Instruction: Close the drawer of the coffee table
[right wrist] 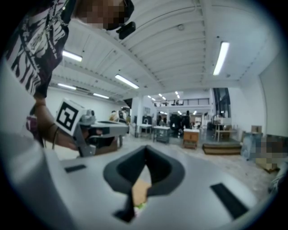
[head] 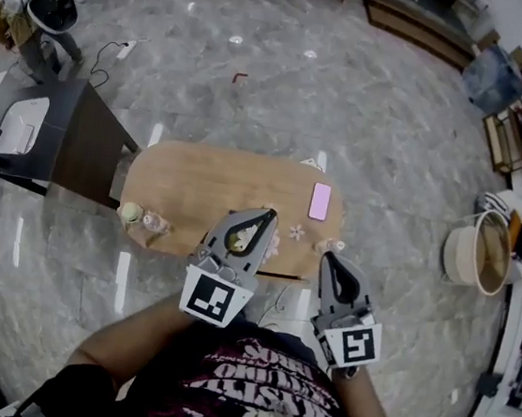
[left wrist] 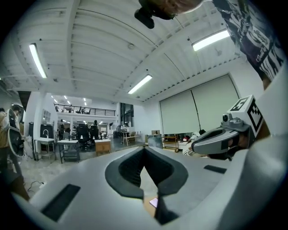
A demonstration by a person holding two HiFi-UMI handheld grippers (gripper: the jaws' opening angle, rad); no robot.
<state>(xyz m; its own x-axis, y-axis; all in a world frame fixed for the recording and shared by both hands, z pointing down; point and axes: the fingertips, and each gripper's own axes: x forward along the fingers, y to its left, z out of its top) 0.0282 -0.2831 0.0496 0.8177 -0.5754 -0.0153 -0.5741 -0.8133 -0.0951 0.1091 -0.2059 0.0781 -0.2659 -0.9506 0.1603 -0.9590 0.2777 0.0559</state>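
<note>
Head view shows the left gripper [head: 266, 217] and right gripper [head: 331, 260] both pinched fully together on nothing, side by side over the near edge of the coffee table [head: 202, 186]. I cannot make out its drawer.

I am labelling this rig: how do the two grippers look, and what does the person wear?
Both the left gripper and the right gripper are light grey and wedge-shaped, with dark linings inside the jaws. Each carries a white cube printed with a black square marker. The person wears a black shirt with pale lettering.
</note>
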